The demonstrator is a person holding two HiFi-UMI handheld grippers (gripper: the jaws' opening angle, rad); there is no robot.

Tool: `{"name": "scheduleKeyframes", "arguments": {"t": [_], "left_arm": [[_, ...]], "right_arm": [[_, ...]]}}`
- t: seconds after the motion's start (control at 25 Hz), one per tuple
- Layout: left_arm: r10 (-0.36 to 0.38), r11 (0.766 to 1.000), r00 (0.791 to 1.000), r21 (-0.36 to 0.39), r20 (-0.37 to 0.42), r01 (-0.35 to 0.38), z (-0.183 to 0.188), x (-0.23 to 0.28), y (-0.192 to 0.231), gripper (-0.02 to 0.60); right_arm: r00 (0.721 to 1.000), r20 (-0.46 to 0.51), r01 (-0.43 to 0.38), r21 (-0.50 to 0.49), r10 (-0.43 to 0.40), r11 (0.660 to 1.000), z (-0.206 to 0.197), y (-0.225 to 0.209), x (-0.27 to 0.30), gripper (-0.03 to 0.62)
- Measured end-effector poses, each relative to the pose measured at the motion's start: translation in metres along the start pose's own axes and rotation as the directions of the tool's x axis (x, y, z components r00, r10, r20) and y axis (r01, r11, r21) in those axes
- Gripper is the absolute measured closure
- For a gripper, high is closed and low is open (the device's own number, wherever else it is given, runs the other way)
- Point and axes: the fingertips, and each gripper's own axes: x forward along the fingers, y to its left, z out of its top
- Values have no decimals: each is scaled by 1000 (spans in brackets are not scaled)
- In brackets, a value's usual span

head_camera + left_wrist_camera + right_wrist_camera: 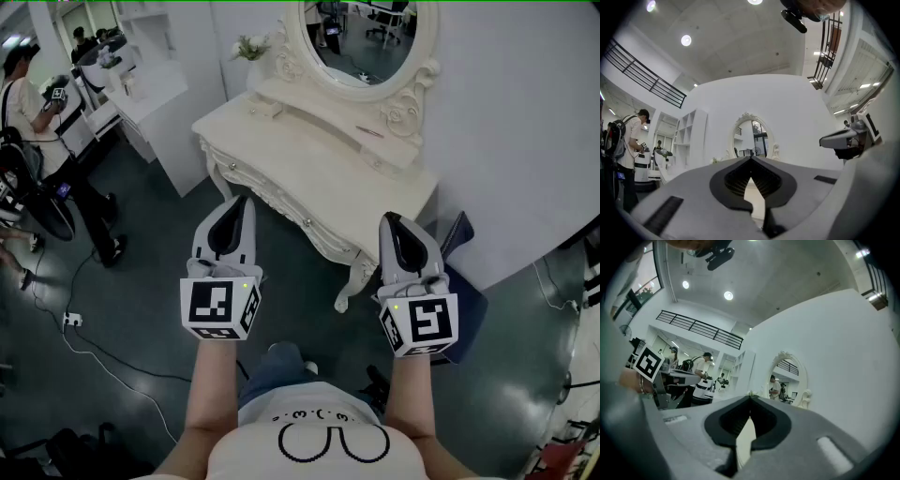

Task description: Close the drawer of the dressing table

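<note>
The cream dressing table [309, 155] with its oval mirror [370, 42] stands against the white wall ahead of me. Its drawer fronts [309, 225] with small knobs look flush with the frame. My left gripper [242, 200] hangs in the air short of the table's front left, jaws closed tip to tip on nothing. My right gripper [389, 217] hovers near the front right corner, also shut and empty. In the left gripper view the left gripper [751, 158] points level at the mirror [752, 138]. The right gripper [750, 398] faces the mirror [787, 378] likewise.
A dark blue object [464, 281] leans by the wall right of the table leg [352, 286]. White shelving and a desk [155, 103] stand at the back left, with a person [28, 94] and a wheeled frame beside them. A cable [84, 337] runs across the grey floor.
</note>
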Motion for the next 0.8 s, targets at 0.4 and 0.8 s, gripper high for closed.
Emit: {"name": "scheduleKeyframes", "arguments": {"t": [0.4, 0.8], "left_arm": [[7, 1000, 1000, 14, -1, -6, -11, 24, 19, 583], [18, 1000, 999, 13, -47, -17, -46, 102, 94, 583]], "right_arm": [[1000, 23, -4, -17, 4, 1000, -4, -3, 33, 594], [1000, -11, -26, 18, 27, 999, -27, 2, 137, 593]]}}
